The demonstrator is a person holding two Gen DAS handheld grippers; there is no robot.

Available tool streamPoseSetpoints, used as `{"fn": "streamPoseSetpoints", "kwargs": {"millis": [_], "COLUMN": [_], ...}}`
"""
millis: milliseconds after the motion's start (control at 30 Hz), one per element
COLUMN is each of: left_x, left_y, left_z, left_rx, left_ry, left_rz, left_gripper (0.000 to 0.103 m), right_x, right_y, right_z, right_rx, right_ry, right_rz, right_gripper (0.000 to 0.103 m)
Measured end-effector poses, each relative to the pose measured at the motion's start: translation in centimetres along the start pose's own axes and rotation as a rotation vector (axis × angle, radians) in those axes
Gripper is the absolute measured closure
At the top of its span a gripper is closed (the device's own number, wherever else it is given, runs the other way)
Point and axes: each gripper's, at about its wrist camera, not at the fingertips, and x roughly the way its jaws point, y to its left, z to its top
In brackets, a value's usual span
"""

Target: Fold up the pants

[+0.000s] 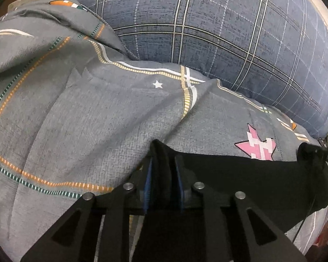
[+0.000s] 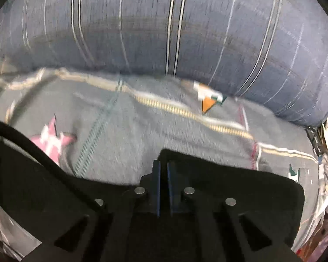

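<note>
Bed surface: grey patterned quilt point(image 1: 98, 118), with a blue plaid pillow point(image 1: 218, 28) closing off the far side. We see the black pants point(image 1: 251, 181) at the near edge, stretched between both tools. Left gripper point(image 1: 163, 163) is clenched on a bunched fold of pants. Right gripper point(image 2: 163, 168), fingers nearly together, pinches the pants' upper edge point(image 2: 207, 163); this view is blurred. Open quilt lies ahead.

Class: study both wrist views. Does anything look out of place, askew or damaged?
Nothing damaged or spilled. The black pants are pinched by the left gripper and right gripper over a rumpled grey sheet, beside a plaid pillow. The right view is motion-blurred.
</note>
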Motion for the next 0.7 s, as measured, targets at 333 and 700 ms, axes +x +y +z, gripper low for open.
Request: {"fn": "streamPoseSetpoints", "kwargs": {"millis": [333,700], "left_x": [-2.9,-10.9], "left_y": [2.1,5.0], "left_z": [-0.5,-5.6], "left_rx": [-0.094,-0.318], "left_ry": [0.005,-0.049], "left_rz": [-0.039,-0.018], "left_gripper": [0.075,0.065], "right_x": [1.6,-4.1], "right_y": [-3.6,-9.9], "right_z": [0.3,-10.5], "right_rx": [0.233,0.323], "right_ry": [-0.040,-0.159], "right_rz": [0.389,0.485], "right_gripper": [0.064,0.046]}}
